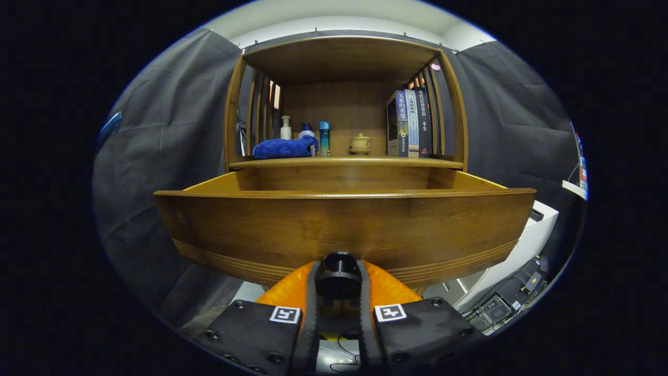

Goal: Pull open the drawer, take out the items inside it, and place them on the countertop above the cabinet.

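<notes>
Below the countertop (344, 163), tongs (338, 284) clench the knob (339, 261) of the pulled-out drawer (344, 230).

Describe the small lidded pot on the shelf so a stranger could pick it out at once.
Above the pulled-out drawer, whose knob the gripper clamps, is a shelf. The pot sits mid-shelf, between bottles and books: squat, beige, lidded.

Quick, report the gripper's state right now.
Gripper: shut on the round black knob of the drawer front, a finger pressing each side; the drawer stands pulled out.
</notes>
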`<state>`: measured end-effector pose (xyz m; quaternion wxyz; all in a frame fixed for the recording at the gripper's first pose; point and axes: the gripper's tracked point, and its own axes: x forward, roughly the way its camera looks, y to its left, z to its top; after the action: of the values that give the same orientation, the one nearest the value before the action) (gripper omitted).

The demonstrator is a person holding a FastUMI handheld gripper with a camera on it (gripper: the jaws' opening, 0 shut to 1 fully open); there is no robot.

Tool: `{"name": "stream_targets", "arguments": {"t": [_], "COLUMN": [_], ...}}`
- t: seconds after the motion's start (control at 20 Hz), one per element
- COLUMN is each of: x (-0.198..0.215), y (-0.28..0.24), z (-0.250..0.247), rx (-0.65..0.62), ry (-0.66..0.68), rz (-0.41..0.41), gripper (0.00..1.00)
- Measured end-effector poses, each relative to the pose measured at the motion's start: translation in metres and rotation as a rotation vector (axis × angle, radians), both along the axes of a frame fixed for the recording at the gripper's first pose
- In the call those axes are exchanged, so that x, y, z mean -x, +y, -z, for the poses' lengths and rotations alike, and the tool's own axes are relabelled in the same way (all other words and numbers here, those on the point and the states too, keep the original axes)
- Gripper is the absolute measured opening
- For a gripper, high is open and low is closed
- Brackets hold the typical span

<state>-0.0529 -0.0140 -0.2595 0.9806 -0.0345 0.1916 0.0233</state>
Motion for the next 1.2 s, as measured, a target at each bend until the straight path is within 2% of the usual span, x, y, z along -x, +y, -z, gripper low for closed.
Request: {"name": "stream_targets", "arguments": {"t": [0.25,0.4,0.5,0.6,0.75,0.85,0.9,1.0,1.1,1.2], "x": [0.008,0.013,0.001,-0.027,-0.079,-0.115,-0.133,-0.160,-0.179,-0.181], "y": [0.002,0.003,-0.009,-0.020,-0.016,-0.015,-0.015,-0.008,-0.009,-0.018], "z": [-0.002,-0.056,-0.116,-0.173,-0.226,-0.248,-0.249,-0.219,-0.160,-0.108], "rx": [0.001,-0.034,-0.022,-0.002,-0.042,0.017,0.077,0.169,0.232,0.233], "ry": [0.004,-0.098,-0.208,-0.263,-0.178,-0.155,-0.141,-0.047,0.112,0.295], "rz": [-0.005,-0.016,-0.021,-0.033,-0.083,-0.115,-0.126,-0.171,-0.191,-0.189], "gripper": [0.79,0.99,0.99,0.99,0.99,0.99,0.99,0.99,0.99,0.99]}}
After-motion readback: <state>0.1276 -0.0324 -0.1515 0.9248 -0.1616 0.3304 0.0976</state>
